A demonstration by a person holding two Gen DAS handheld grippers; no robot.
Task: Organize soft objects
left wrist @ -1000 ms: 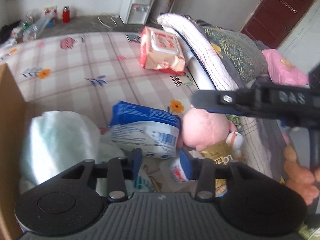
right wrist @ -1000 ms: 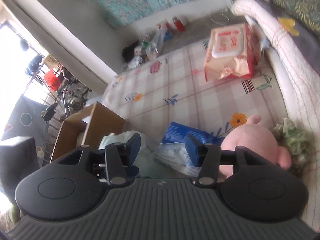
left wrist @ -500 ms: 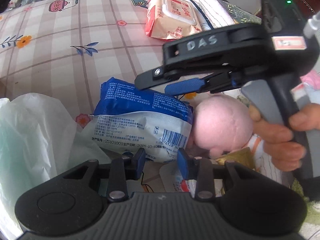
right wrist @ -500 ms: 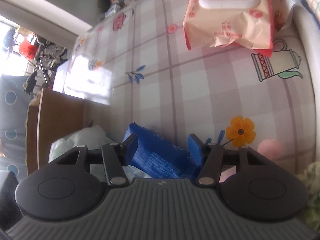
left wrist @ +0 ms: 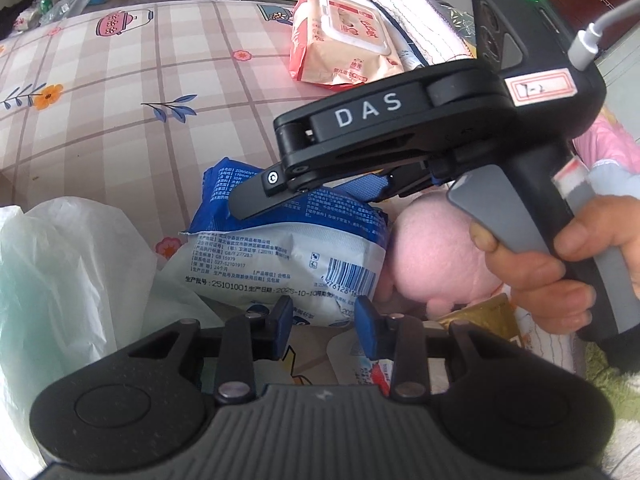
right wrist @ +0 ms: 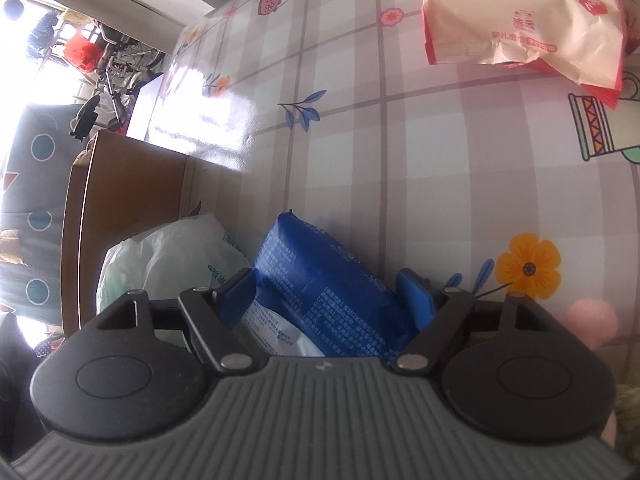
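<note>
1. Cloth (left wrist: pixel 120 152) covers the flat bench: wide open room beyond the heap, box (right wrist: pixel 120 216) wall on one side.
2. Bag (left wrist: pixel 60 280), thin and crinkly.
3. Pack (left wrist: pixel 280 264): light, squashy, slick film, lies between bag and plush (left wrist: pixel 432 256); take across its middle.
4. Right claw (right wrist: pixel 326 300) is opening astride pack, pads not pressing.
5. Left claw (left wrist: pixel 322 330), part-open, empty, at pack's near edge.

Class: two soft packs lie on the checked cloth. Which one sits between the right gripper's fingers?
The blue-and-white pack, straddled by the opening right gripper; the peach wipes pack lies farther off, untouched.
</note>
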